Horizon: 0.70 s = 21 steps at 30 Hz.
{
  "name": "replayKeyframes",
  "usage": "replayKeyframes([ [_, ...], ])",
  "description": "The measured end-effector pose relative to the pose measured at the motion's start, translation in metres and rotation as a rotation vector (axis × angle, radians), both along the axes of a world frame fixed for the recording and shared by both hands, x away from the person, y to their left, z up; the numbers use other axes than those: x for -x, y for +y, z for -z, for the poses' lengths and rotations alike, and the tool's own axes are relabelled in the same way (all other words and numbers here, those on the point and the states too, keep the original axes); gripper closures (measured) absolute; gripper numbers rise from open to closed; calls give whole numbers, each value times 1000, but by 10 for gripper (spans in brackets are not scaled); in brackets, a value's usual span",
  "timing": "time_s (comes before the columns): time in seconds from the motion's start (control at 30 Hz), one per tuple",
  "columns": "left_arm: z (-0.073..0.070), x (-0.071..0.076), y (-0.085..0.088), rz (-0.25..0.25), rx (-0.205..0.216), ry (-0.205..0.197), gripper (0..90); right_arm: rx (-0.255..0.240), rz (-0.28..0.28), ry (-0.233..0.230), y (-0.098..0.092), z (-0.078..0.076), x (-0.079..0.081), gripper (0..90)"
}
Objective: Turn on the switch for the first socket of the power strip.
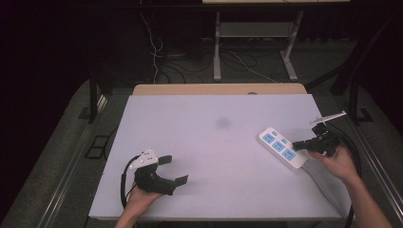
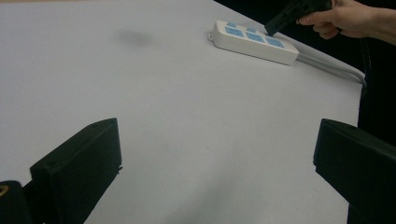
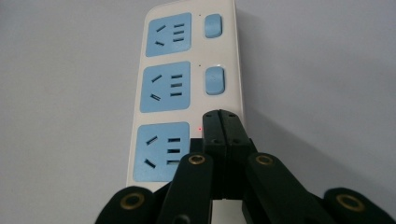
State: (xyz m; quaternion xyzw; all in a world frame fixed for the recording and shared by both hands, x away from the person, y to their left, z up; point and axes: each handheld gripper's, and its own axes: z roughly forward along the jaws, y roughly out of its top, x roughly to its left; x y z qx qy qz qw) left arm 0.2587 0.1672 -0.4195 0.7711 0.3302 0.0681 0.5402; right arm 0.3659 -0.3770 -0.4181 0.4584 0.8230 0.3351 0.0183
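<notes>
A white power strip (image 1: pixel 283 148) with three blue sockets lies at the right of the white table top (image 1: pixel 214 156). My right gripper (image 1: pixel 295 145) is shut with nothing between its jaws, and its tips sit over the strip's near end. In the right gripper view the closed tips (image 3: pixel 221 116) cover the spot beside the nearest socket (image 3: pixel 161 151), hiding that socket's switch. A small red light (image 3: pixel 200 129) glows next to them. Two blue switches (image 3: pixel 215 80) farther along are uncovered. My left gripper (image 1: pixel 173 170) stands open at the near left, holding nothing, far from the strip (image 2: pixel 254 41).
The strip's grey cable (image 1: pixel 323 183) runs off the table's near right edge. A faint dark smudge (image 1: pixel 223 123) marks the table's middle. Beyond the far edge stand another table's legs (image 1: pixel 217 47) and loose cables on the floor.
</notes>
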Motion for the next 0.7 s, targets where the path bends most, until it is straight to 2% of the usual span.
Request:
replayKeyframes([
  [0.27, 0, 0, 0, 2, 0, -1, 0, -13, 3, -5, 0, 1, 2, 900],
  [0.5, 0, 0, 2, -5, 6, 0, 0, 8, -2, -14, 2, 1, 3, 900],
  [0.63, 0, -1, 3, -6, 8, 0, 0, -27, 3, -16, -2, 4, 3, 900],
  [0.7, 0, -1, 3, -7, 6, 2, 0, -27, 1, -20, -2, 4, 3, 900],
])
